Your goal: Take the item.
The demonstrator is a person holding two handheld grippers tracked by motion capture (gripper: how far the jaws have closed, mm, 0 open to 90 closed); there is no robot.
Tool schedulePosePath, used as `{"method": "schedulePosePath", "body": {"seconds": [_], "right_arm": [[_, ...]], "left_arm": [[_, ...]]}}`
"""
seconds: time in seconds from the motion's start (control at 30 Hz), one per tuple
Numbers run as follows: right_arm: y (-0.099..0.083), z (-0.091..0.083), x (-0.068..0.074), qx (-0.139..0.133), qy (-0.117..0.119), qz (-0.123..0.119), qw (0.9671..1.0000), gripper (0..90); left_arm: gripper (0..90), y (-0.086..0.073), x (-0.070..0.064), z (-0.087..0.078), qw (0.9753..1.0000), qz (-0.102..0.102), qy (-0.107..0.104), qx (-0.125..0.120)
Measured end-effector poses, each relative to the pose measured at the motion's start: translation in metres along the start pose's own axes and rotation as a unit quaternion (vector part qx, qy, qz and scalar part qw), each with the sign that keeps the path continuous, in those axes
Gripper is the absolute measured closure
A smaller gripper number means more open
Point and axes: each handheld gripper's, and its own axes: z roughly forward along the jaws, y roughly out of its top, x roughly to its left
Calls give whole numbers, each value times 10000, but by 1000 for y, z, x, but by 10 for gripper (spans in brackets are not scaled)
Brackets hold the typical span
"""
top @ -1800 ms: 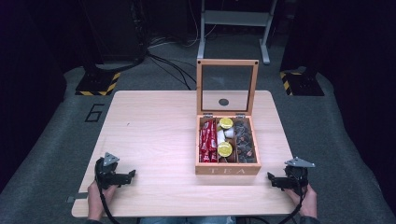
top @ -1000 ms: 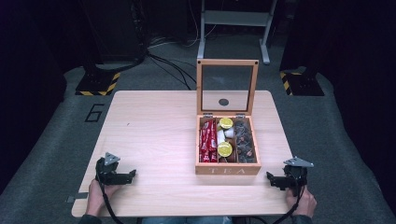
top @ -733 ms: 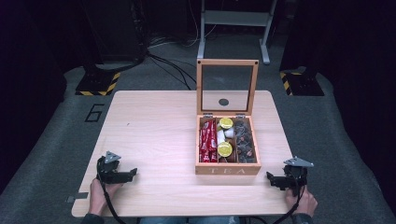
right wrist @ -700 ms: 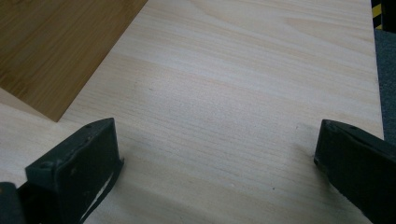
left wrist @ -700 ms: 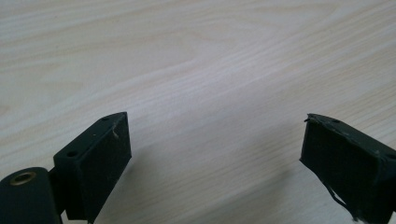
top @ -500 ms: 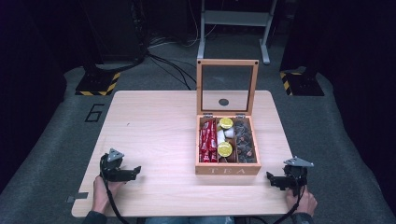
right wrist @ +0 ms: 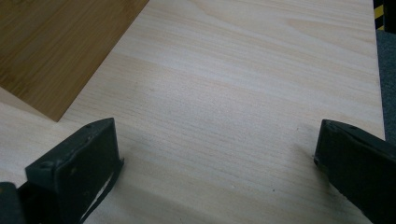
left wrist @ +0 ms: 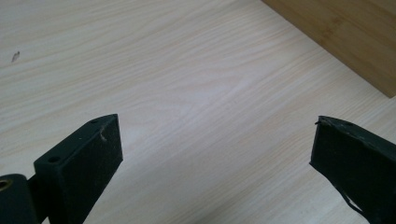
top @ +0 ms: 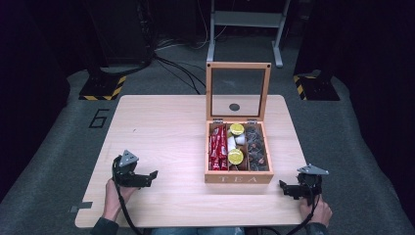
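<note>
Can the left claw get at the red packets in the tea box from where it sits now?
Probably yes. The lid stands open, the red packets lie exposed in the box's left compartment, and bare table lies between them and the open left claw.

Your table (top: 161, 127) is pale wood with fine straight grain and a smooth, matt finish. The tea box (top: 238, 177) before you is darker, honey-toned wood, also matt; its raised lid (top: 238, 89) frames a clear glossy pane. The red packets (top: 218, 147) inside look shiny, like foil or plastic. Your left gripper (left wrist: 212, 154) and right gripper (right wrist: 215, 158) have matt black jaws, slightly scuffed. The floor (top: 54, 147) looks like grey carpet.
</note>
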Motion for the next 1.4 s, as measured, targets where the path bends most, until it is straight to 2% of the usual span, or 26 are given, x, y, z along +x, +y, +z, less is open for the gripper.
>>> {"method": "schedulePosePath", "body": {"seconds": [0.2, 0.33, 0.4, 0.7, 0.8, 0.93, 1.4], "right_arm": [[0, 0, 0, -8, 3, -3, 10000, 0], [0, 0, 0, -9, 8, -10, 10000, 0], [0, 0, -1, -21, 21, -16, 10000, 0], [0, 0, -1, -30, 25, -17, 10000, 0], [0, 0, -1, -29, 30, -19, 10000, 0], [0, 0, -1, -28, 30, -22, 10000, 0], [0, 0, -1, -22, 27, -23, 10000, 0]], "left_arm": [[19, 13, -7, 0, 9999, 157, -13, -21], [21, 26, -16, 1, 9995, 268, -120, -68], [25, 35, -21, 3, 9991, 308, -271, -118], [32, 58, -34, 12, 9974, 609, -360, -109], [46, 66, -38, 17, 9971, 596, -463, -127], [49, 72, -42, 20, 9967, 626, -498, -169], [21, 104, -72, 38, 9930, 958, -665, -207]]}}
